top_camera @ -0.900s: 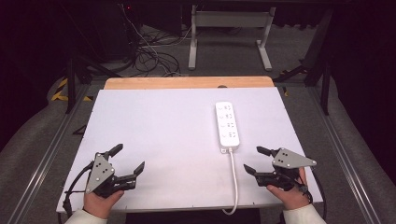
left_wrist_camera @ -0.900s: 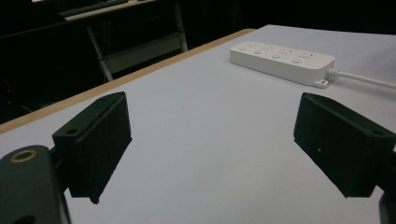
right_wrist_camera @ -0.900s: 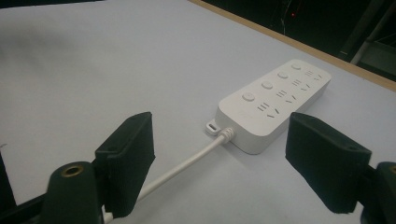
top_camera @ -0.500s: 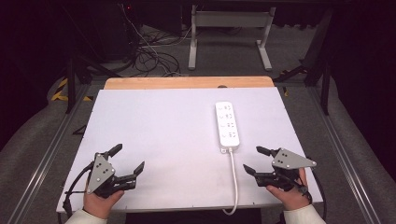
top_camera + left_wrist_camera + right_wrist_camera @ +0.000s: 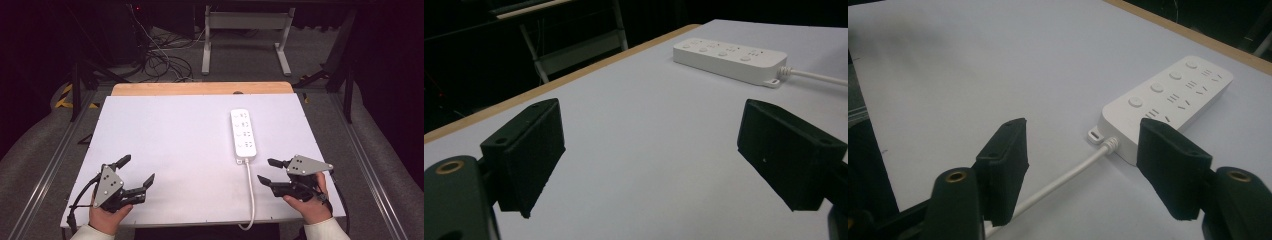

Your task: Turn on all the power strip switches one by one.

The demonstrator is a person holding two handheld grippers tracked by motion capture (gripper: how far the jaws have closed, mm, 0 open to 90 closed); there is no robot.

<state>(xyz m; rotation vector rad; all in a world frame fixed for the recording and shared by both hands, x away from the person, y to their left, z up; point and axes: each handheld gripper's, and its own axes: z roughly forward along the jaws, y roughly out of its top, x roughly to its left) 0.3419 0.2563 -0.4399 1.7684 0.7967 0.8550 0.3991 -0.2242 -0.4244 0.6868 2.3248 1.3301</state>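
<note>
A white power strip (image 5: 243,132) lies flat on the white tabletop (image 5: 180,135), right of centre, its white cable (image 5: 250,192) running back over the near edge. My right gripper (image 5: 265,170) rests near the front right corner, open, its jaws pointing left at the cable just below the strip. In the right gripper view the power strip (image 5: 1168,105) and cable (image 5: 1063,180) lie just ahead of the spread jaws (image 5: 1083,170), untouched. My left gripper (image 5: 139,168) sits at the front left, open and empty. In the left gripper view the strip (image 5: 729,60) lies far off beyond the jaws (image 5: 651,160).
A wooden strip (image 5: 200,88) borders the table's far edge. Beyond it stand a metal frame (image 5: 245,30) and loose cables on the floor (image 5: 160,60). Rails run along both sides of the table.
</note>
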